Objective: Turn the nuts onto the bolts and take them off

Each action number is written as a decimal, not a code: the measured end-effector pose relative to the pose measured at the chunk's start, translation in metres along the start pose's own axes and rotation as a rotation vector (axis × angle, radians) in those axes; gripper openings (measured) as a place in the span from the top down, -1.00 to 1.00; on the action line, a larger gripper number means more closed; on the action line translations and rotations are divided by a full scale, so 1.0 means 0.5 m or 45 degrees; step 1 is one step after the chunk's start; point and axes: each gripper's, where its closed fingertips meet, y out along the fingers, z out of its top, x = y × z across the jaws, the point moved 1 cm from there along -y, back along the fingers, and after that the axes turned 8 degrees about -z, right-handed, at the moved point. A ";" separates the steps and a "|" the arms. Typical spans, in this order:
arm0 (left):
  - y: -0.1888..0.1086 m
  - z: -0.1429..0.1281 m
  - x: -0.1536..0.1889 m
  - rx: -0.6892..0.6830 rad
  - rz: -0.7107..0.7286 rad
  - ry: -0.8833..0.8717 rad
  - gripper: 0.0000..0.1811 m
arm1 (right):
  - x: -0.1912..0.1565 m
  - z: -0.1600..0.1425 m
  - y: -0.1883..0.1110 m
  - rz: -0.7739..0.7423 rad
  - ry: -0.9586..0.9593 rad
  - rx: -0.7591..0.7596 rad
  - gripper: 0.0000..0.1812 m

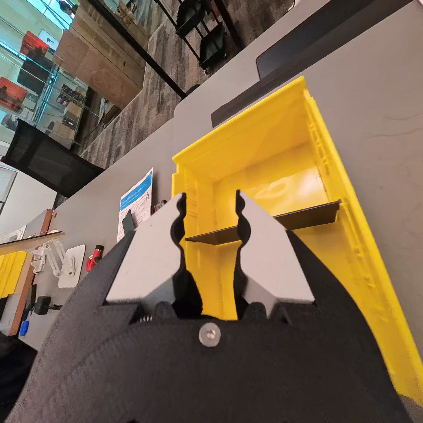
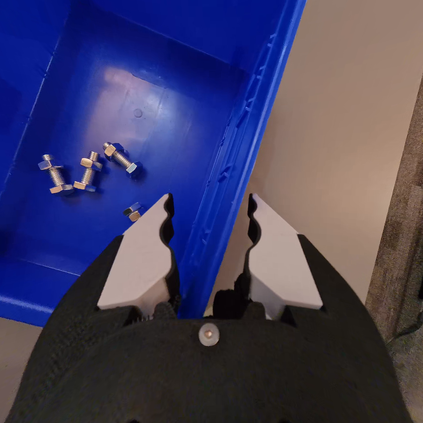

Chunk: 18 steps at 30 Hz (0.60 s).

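In the right wrist view a blue bin (image 2: 240, 128) holds three silver bolts with nuts on them: a left one (image 2: 56, 174), a middle one (image 2: 88, 171) and a right one (image 2: 120, 158). A fourth piece of hardware (image 2: 132, 211) is partly hidden behind my left finger. My right gripper (image 2: 210, 196) is open and empty, hovering over the bin's right wall. In the left wrist view my left gripper (image 1: 210, 194) is open and empty above a yellow bin (image 1: 263, 128) split by a black divider (image 1: 306, 217). No bolts show in the yellow bin.
The bins stand on a grey table (image 1: 377, 114). A printed sheet (image 1: 137, 201), a white bracket (image 1: 68, 265) and a red and black tool (image 1: 95, 258) lie to the left of the yellow bin. The table edge and carpet (image 2: 398, 206) lie right of the blue bin. The left gripper's tips are roughly 75 centimetres from the right gripper's.
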 end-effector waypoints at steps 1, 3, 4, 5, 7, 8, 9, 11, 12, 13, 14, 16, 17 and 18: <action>0.001 -0.002 -0.004 0.002 0.006 0.003 0.55 | 0.001 -0.001 0.003 0.002 0.003 -0.004 0.33; 0.001 -0.006 -0.009 0.006 0.012 0.002 0.55 | 0.003 -0.006 0.009 0.000 0.009 -0.011 0.34; 0.002 -0.010 -0.010 0.007 0.006 -0.003 0.55 | 0.002 -0.007 0.012 0.008 0.017 -0.009 0.36; 0.003 -0.015 -0.013 0.006 0.000 -0.010 0.55 | 0.001 -0.007 0.014 0.023 0.033 -0.002 0.38; 0.006 -0.032 -0.024 -0.008 -0.012 -0.036 0.49 | -0.008 -0.003 0.013 0.088 0.069 0.019 0.46; 0.007 -0.046 -0.037 -0.019 -0.010 -0.053 0.46 | -0.012 -0.001 0.012 0.116 0.082 0.027 0.49; 0.007 -0.065 -0.055 -0.038 0.007 -0.067 0.42 | -0.015 0.000 0.012 0.131 0.092 0.033 0.51; 0.012 -0.116 -0.089 -0.107 -0.009 -0.125 0.28 | -0.025 0.005 0.010 0.171 0.116 0.047 0.54; 0.016 -0.148 -0.105 -0.153 -0.029 -0.175 0.20 | -0.032 0.009 0.008 0.189 0.124 0.058 0.56; 0.020 -0.180 -0.120 -0.194 -0.046 -0.213 0.15 | -0.038 0.012 0.007 0.200 0.131 0.069 0.57; 0.023 -0.208 -0.132 -0.211 -0.071 -0.258 0.13 | -0.047 0.017 0.006 0.217 0.136 0.080 0.58; 0.029 -0.252 -0.140 -0.210 -0.161 -0.365 0.13 | -0.071 0.027 0.003 0.269 0.148 0.101 0.59; 0.035 -0.273 -0.136 -0.212 -0.218 -0.431 0.13 | -0.084 0.032 0.002 0.288 0.151 0.106 0.58; 0.042 -0.291 -0.130 -0.217 -0.273 -0.487 0.12 | -0.098 0.037 0.001 0.306 0.146 0.108 0.57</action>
